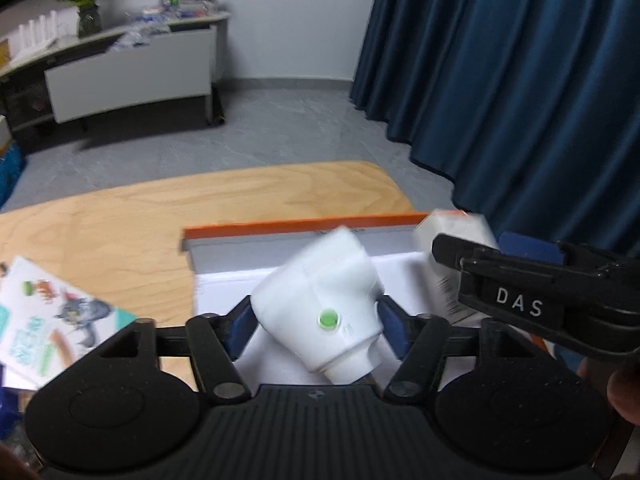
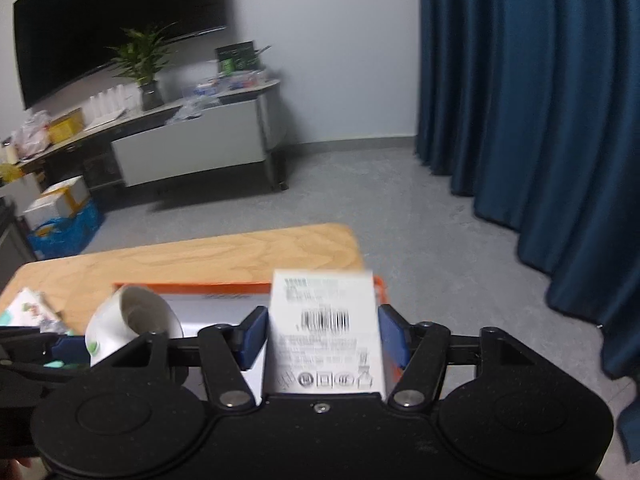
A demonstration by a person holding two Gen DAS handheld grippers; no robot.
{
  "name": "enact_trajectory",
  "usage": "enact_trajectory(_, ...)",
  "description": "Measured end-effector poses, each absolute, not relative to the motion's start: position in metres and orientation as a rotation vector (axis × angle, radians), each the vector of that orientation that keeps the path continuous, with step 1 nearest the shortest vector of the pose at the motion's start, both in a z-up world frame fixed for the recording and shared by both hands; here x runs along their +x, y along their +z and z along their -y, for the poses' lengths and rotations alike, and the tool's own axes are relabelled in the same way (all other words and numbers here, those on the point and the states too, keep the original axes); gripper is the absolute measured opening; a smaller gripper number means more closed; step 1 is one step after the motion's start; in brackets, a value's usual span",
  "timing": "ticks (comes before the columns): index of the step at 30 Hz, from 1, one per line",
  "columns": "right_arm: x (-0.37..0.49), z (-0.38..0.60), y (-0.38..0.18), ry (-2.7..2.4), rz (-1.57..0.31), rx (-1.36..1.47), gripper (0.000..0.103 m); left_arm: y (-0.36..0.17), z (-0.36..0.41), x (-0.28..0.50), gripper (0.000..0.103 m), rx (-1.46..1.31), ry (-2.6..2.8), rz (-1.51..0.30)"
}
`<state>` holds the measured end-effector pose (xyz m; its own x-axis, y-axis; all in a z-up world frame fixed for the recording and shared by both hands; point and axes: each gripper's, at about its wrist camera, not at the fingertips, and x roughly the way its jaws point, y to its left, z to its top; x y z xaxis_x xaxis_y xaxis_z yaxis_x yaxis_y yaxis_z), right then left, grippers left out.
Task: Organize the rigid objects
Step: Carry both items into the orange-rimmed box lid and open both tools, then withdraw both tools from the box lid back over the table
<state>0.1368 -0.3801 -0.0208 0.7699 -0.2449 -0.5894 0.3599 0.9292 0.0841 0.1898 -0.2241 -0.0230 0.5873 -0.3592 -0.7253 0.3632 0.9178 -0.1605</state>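
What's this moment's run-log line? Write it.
left gripper: open around white fitting | right gripper: open around barcode carton | both over orange-rimmed box

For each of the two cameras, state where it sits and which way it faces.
Left wrist: on the left gripper, looking forward and down along its fingers at a white cup between them, above an orange-edged box; the right gripper shows at right.
Right wrist: on the right gripper, looking forward and down at a white barcoded carton between its fingers.
Shared: cup, carton, box, wooden table, blue curtain.
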Motion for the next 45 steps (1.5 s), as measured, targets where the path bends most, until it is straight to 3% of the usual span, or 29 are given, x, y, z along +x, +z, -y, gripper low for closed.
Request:
enact_trajectory(3,0.128,0.385,-0.015,-0.325,-0.587,0.228,0.078,-0.016,0.22,0.181,0.085,-0.017,-0.431,-0.823)
enact_trajectory(14,0.088,0.349,0.021,-0.298,-0.535,0.206,0.081,0.028,0.181,0.135,0.097,0.01,-0.342,-0.776)
enact_trajectory(22,0.051,0.312,0.029,-0.271,-0.541,0.221,0.087,0.04,0.15,0.109,0.098,0.001,-0.276,-0.78)
enact_trajectory(45,0.031,0.213,0.034,-0.128,-0.565,0.209,0.088,0.047,0.069,0.057,0.099,-0.026,-0.159,-0.741)
